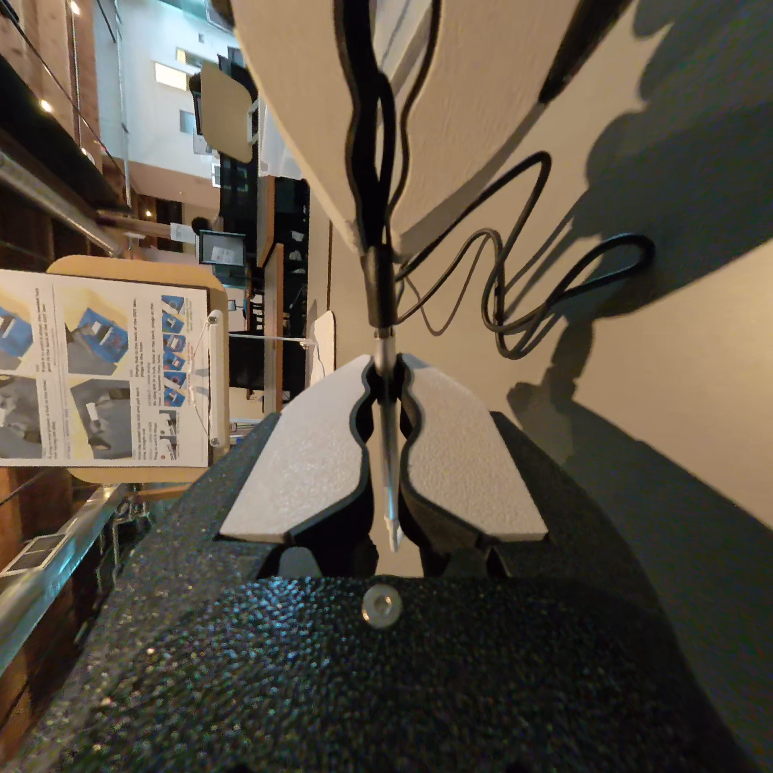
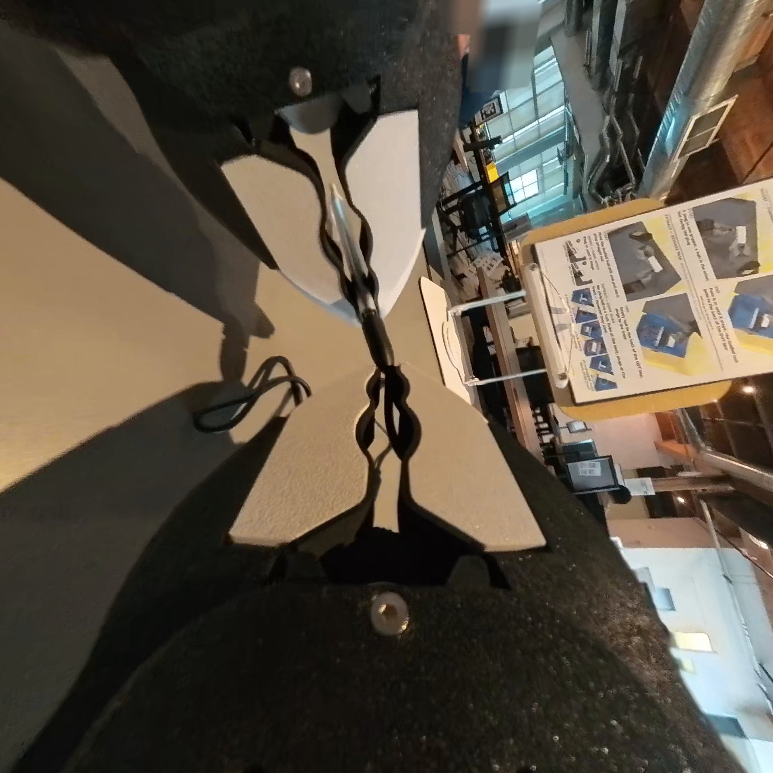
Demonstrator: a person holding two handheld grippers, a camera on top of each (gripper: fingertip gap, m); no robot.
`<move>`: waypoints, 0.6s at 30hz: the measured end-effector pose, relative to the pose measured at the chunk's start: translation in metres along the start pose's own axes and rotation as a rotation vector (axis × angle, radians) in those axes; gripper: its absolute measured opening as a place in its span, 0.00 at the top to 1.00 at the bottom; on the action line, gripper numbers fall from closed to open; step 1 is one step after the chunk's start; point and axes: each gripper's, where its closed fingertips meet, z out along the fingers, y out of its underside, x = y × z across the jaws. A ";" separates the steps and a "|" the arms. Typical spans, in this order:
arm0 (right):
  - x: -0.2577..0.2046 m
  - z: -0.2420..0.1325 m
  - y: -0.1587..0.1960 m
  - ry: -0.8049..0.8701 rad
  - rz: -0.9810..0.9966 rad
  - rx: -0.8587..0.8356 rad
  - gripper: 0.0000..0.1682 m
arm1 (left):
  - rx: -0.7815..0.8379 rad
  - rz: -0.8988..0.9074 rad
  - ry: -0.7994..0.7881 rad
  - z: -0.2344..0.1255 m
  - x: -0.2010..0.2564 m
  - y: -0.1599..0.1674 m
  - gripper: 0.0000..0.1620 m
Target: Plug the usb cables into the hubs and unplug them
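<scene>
Edgewise, slim hub [image 1: 388, 451] between left gripper [image 1: 385, 376] jaws

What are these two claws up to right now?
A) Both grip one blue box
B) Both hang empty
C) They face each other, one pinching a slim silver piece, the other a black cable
C: the left claw is shut on the slim silver piece, and the right claw, facing it, pinches the black cable.
</scene>
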 end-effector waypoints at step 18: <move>0.034 -0.015 -0.030 0.023 0.529 0.230 0.97 | 0.117 -0.394 0.089 0.001 -0.019 0.011 0.95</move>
